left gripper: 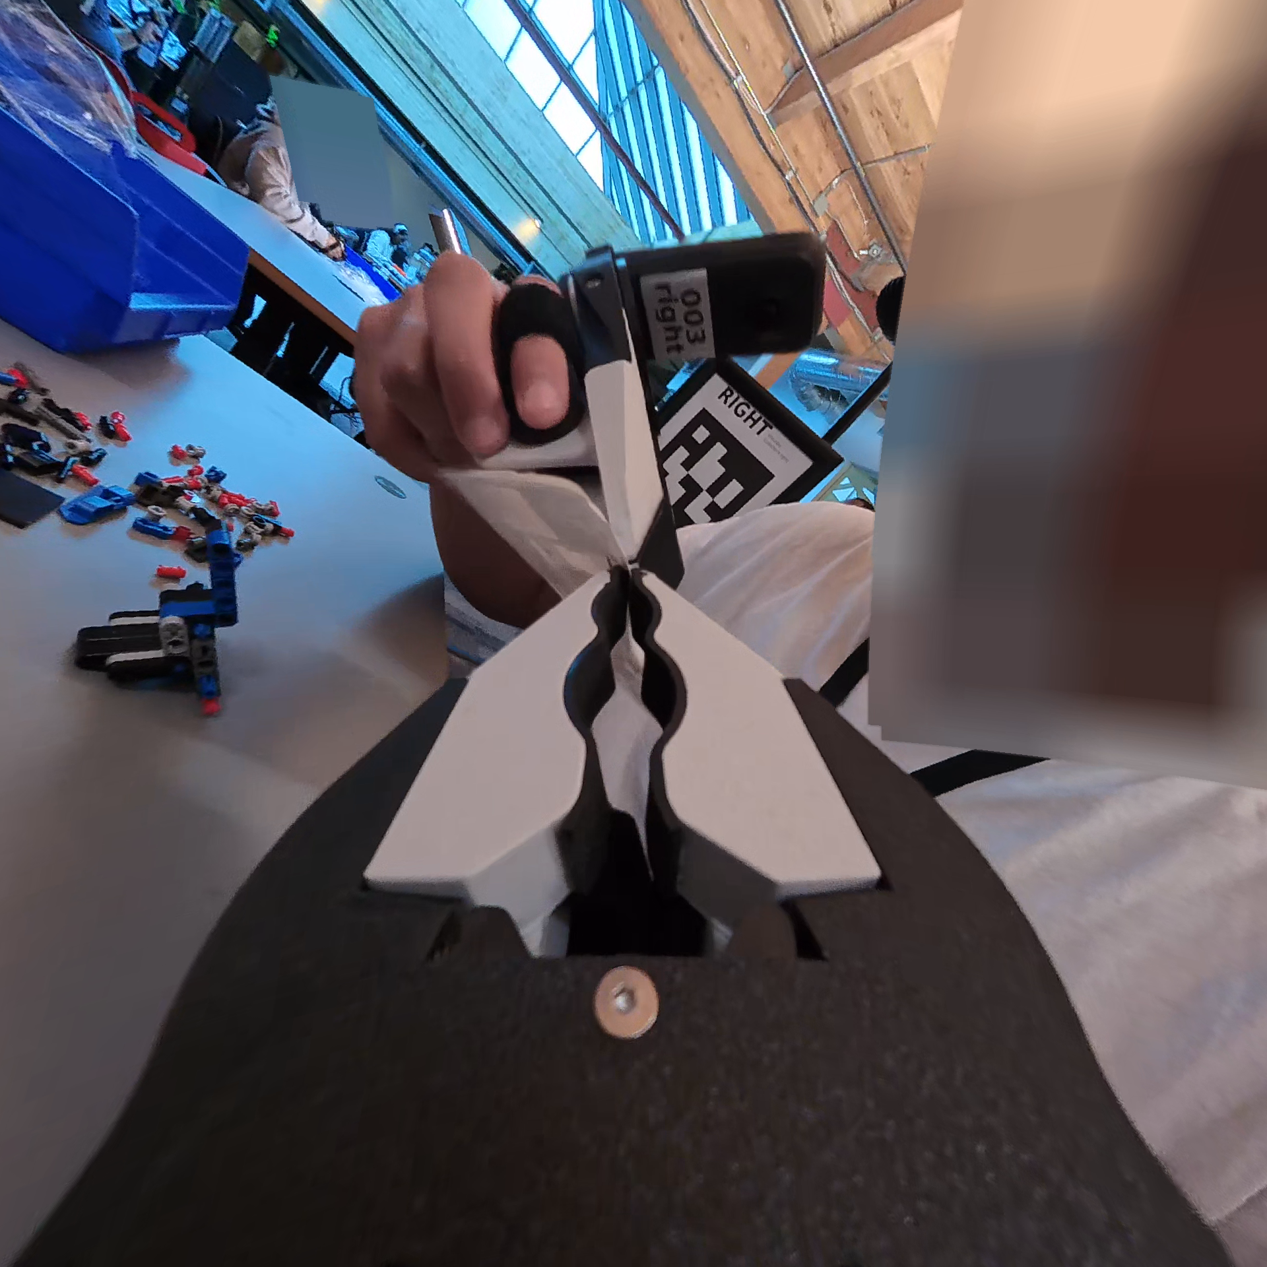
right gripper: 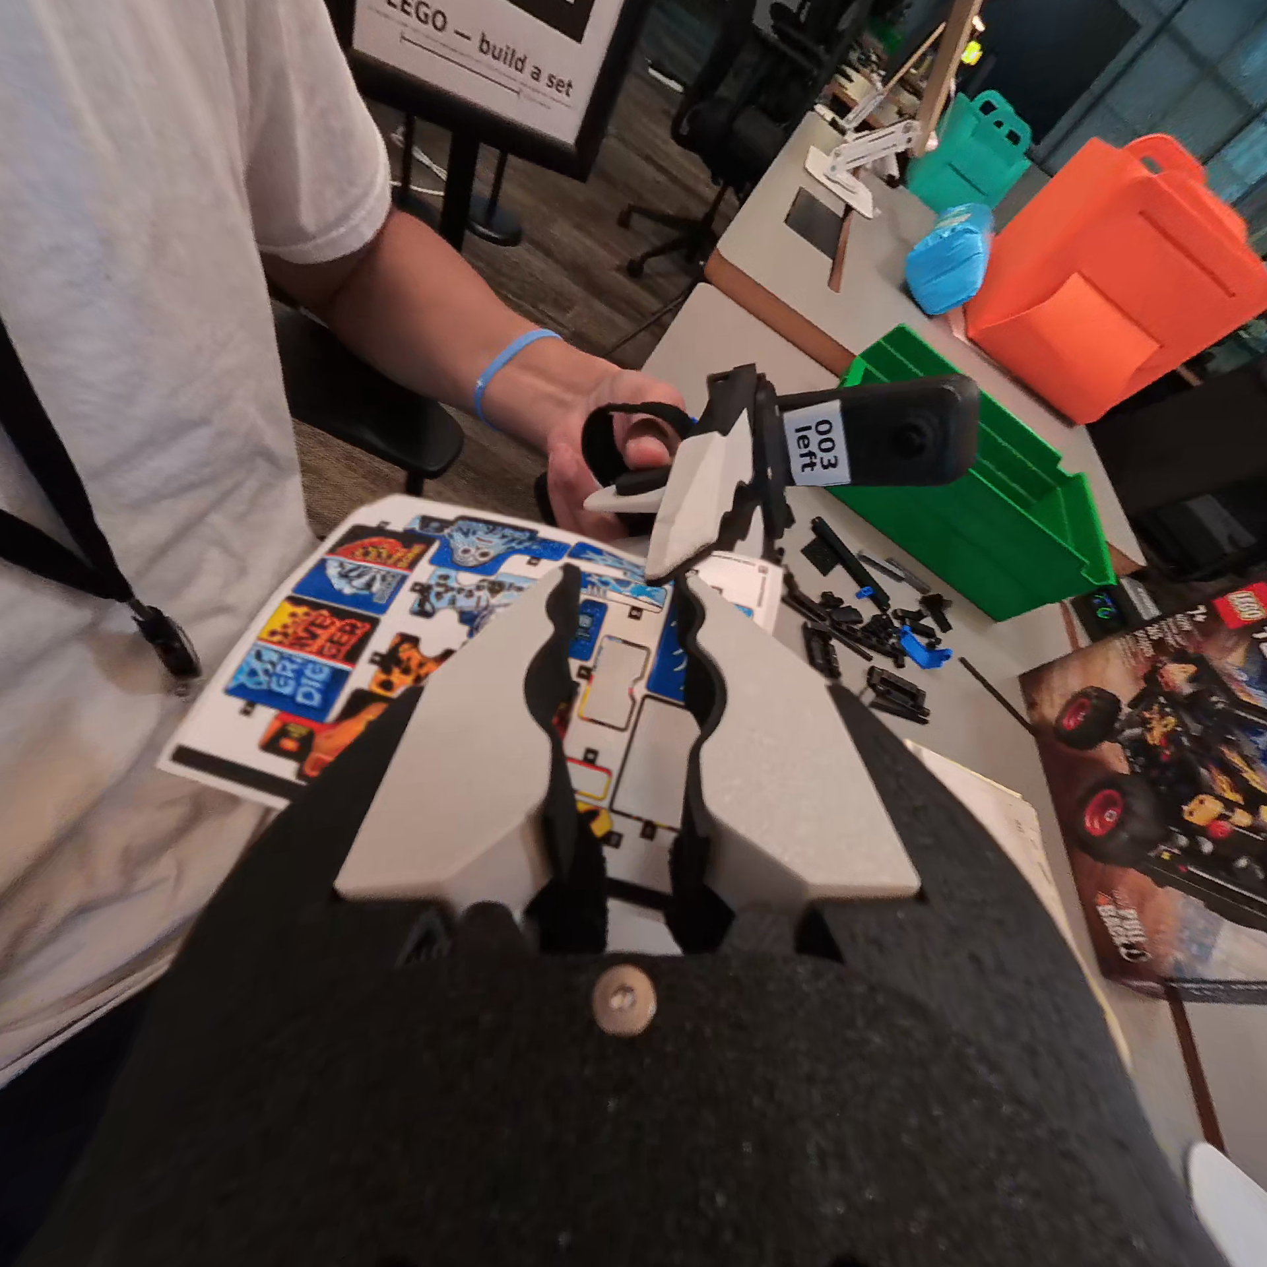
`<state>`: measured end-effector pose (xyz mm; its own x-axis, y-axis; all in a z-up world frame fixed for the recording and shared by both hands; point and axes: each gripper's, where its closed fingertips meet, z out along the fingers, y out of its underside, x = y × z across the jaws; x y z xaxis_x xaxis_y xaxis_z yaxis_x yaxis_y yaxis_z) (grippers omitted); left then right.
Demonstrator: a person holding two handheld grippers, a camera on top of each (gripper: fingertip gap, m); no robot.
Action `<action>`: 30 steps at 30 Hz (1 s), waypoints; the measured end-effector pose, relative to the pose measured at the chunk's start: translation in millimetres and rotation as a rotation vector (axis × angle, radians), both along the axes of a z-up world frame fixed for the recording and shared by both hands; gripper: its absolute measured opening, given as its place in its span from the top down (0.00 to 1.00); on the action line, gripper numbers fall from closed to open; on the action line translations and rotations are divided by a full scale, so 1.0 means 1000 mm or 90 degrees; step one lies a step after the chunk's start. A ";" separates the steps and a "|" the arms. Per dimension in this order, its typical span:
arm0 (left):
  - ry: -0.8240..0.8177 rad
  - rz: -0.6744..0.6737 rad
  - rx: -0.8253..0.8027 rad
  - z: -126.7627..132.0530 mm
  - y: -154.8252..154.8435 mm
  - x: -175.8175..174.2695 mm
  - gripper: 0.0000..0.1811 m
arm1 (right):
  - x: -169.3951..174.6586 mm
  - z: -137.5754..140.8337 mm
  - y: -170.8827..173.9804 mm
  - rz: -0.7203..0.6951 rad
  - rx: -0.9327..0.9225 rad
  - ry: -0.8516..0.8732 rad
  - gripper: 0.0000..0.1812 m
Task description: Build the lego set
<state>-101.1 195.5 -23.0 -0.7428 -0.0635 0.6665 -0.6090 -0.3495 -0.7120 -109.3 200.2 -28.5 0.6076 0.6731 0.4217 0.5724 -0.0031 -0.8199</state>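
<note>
While the left gripper (left gripper: 627, 572) is pinching the sticker sheet (right gripper: 356, 644) edge-on above the table (left gripper: 288, 439), the right gripper (right gripper: 620, 583) is hovering open beside it.

Glossy, seemingly paper sticker sheet (right gripper: 356, 637)

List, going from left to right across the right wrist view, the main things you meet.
white T-shirt → sticker sheet → left gripper → loose black and blue pieces → green bin → set box
</note>
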 end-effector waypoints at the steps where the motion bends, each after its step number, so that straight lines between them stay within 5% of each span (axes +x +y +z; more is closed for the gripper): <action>1: -0.002 -0.006 -0.004 0.001 0.000 -0.001 1.00 | 0.000 0.001 -0.001 0.007 -0.004 0.005 0.85; 10: 0.036 -0.053 -0.119 0.011 0.000 -0.002 1.00 | -0.002 0.009 -0.002 0.008 0.050 0.003 0.87; 30: 0.036 0.007 -0.058 -0.002 0.008 0.008 1.00 | 0.006 0.004 -0.007 -0.016 0.047 -0.028 0.90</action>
